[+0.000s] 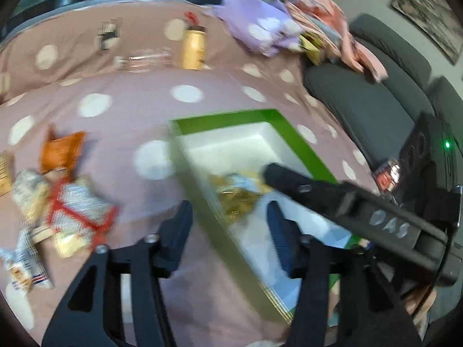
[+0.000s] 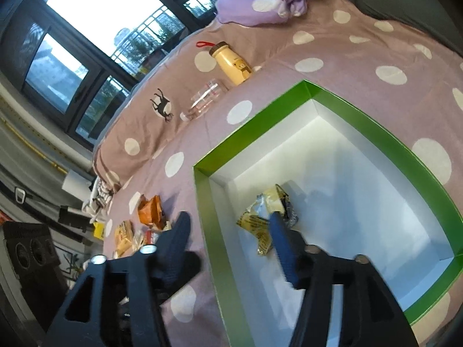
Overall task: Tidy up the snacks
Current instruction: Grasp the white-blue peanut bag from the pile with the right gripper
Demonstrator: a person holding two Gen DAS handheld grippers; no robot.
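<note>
A green box [image 1: 292,133] with a white inside lies on the pink dotted cloth; it also shows in the right wrist view [image 2: 376,112]. A yellow snack packet [image 2: 266,214] lies inside it, also seen in the left wrist view [image 1: 237,199]. My left gripper [image 1: 228,225] is open and empty, straddling the box's near wall. My right gripper [image 2: 228,231] is open and empty, straddling the box's left wall, one finger just above the packet. In the left wrist view it [image 1: 332,199] reaches over the box. Loose snack packets [image 1: 66,211] and an orange packet [image 1: 62,151] lie left of the box.
A yellow bottle [image 1: 193,46] and a clear glass [image 1: 144,60] lie at the far side of the cloth. A purple cloth bundle [image 1: 257,26] and a grey sofa [image 1: 364,101] are at the right. More packets [image 2: 139,225] lie left of the box.
</note>
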